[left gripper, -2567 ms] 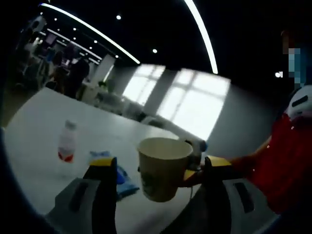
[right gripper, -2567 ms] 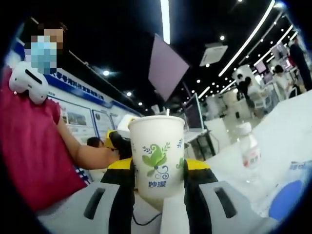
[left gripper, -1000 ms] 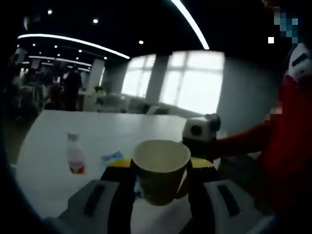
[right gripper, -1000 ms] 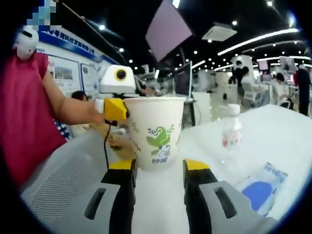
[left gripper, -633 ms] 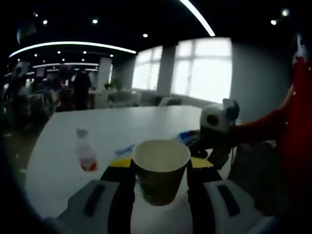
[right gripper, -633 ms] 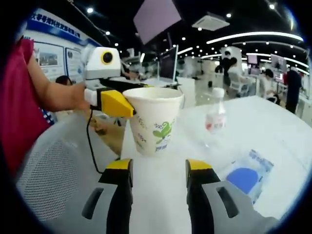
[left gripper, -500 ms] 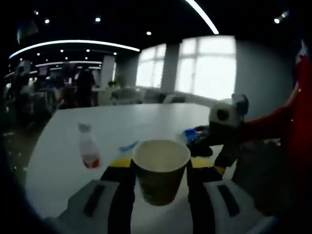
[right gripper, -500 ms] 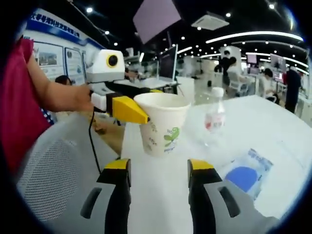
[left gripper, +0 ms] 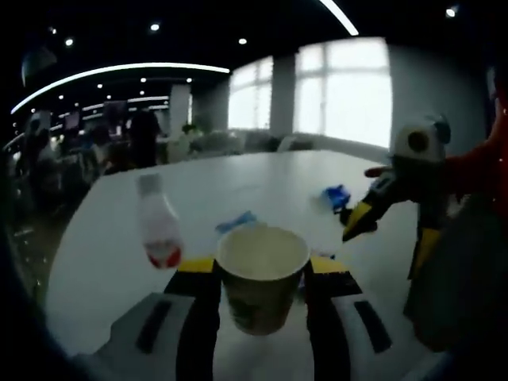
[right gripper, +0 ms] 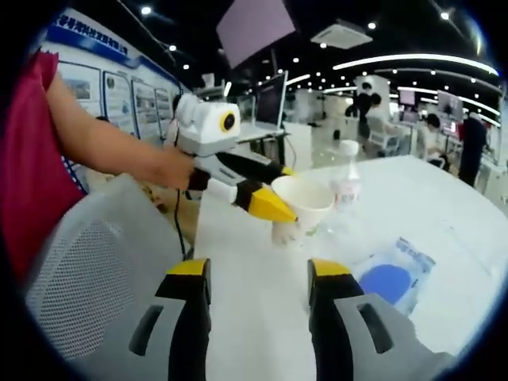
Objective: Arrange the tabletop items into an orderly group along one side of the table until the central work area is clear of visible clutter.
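Pinching a cup [left gripper: 262, 278] between its jaws, the left gripper [left gripper: 262, 274] holds it above the desk [left gripper: 111, 262], near the edge closest to the person. The right gripper [right gripper: 258, 274] has its jaws spread, nothing between them, and is well apart from the cup [right gripper: 302, 205]. A bottle [left gripper: 159, 230] stands further in on the desk, and a blue packet [right gripper: 389, 282] lies flat beside it toward the middle. A mesh chair [right gripper: 87, 270] sits by the desk edge.
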Action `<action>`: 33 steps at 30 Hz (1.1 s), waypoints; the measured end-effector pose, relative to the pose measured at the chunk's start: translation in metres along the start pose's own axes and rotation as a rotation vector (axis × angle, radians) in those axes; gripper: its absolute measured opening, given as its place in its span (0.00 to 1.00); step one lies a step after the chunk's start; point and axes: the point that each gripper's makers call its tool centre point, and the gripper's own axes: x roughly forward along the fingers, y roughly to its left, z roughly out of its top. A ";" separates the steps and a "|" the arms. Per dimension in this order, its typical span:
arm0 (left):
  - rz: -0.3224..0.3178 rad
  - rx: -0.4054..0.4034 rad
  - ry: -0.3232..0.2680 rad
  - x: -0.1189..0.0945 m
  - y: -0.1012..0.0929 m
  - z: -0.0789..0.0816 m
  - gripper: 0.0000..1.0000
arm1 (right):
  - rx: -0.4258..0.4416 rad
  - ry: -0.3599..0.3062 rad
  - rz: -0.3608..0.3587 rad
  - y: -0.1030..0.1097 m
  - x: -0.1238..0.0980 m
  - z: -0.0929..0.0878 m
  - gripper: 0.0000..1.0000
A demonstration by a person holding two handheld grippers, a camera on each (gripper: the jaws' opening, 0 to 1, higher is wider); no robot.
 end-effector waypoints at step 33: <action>0.096 -0.082 0.041 0.002 0.040 -0.057 0.51 | 0.028 -0.011 -0.043 -0.006 0.002 0.006 0.48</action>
